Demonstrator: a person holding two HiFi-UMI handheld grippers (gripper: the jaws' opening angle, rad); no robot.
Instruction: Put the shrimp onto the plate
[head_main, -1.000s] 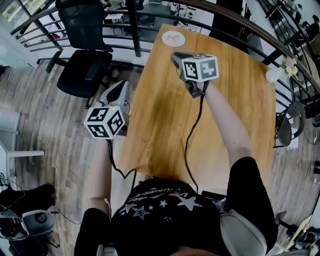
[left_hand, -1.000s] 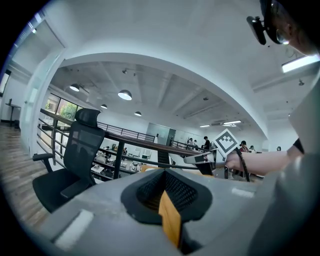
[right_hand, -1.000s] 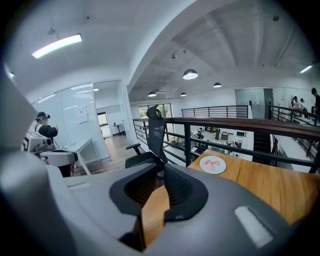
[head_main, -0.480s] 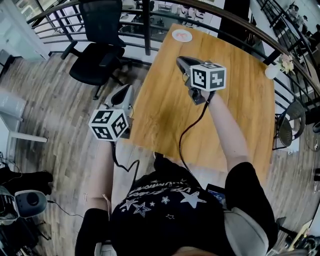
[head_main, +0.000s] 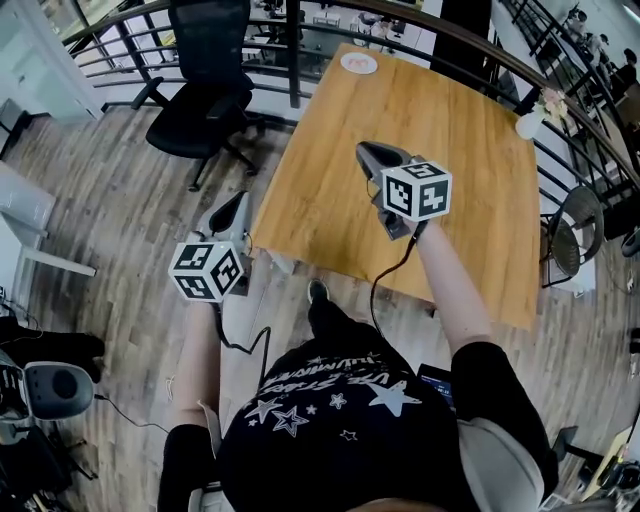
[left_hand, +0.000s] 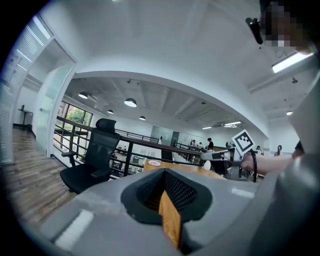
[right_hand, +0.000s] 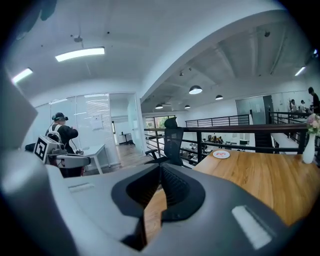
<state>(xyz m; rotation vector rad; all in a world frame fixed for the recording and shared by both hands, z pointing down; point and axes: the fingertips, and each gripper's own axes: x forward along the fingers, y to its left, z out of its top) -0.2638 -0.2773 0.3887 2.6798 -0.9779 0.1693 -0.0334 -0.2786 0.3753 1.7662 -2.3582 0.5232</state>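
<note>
Reads as finished, or all but: shows a small pink shape, taken for the shrimp (head_main: 359, 62), lying inside the white plate (head_main: 346, 66) at the far left corner of the desk (head_main: 470, 170), with nothing else pink anywhere on the wood. Leaves, on this judgement, no carrying or placing to do. Finds the right gripper (head_main: 366, 150) held above the middle of the desk, nearer its left edge, nosed toward the plate yet well apart from it; in its own view, jaws set together at the tips, nothing pinched between them, only desk wood visible through the slit below. Finds the left gripper (head_main: 240, 198) off the desk altogether, past the left edge and over the floor, likewise aimed toward the far side; jaws closed tip to tip there too, gripping nothing. As to heading and long axis of the shrimp: cannot tell, being too small and far in every view, no more than a pink blot near the plate's centre, with neither head nor tail end distinguishable. Worth checking from closer only for full rest within the rim rather than across it
</note>
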